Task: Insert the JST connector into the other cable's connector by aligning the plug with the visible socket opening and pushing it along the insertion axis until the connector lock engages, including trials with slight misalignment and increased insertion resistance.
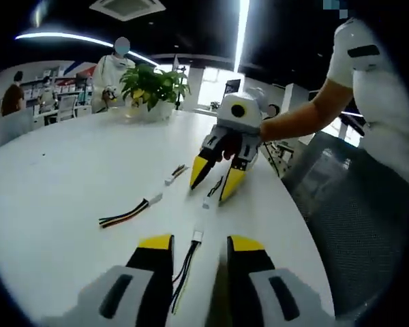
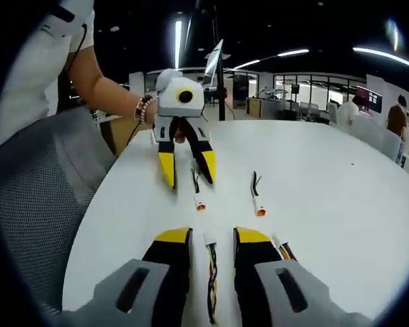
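Between my two hand-held grippers, JST cables lie on the white bench [image 1: 68,170].

My left hand-held gripper [image 1: 199,251] is spread around one cable [image 1: 185,269], not touching it; my right hand-held gripper [image 2: 212,238] is likewise spread astride another cable [image 2: 210,272]. Two more cables [image 1: 128,212] lie just left.

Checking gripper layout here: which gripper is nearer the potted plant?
Right. The right gripper sits farther along the table toward the potted plant; the left gripper is behind it, at the table end away from the plant.
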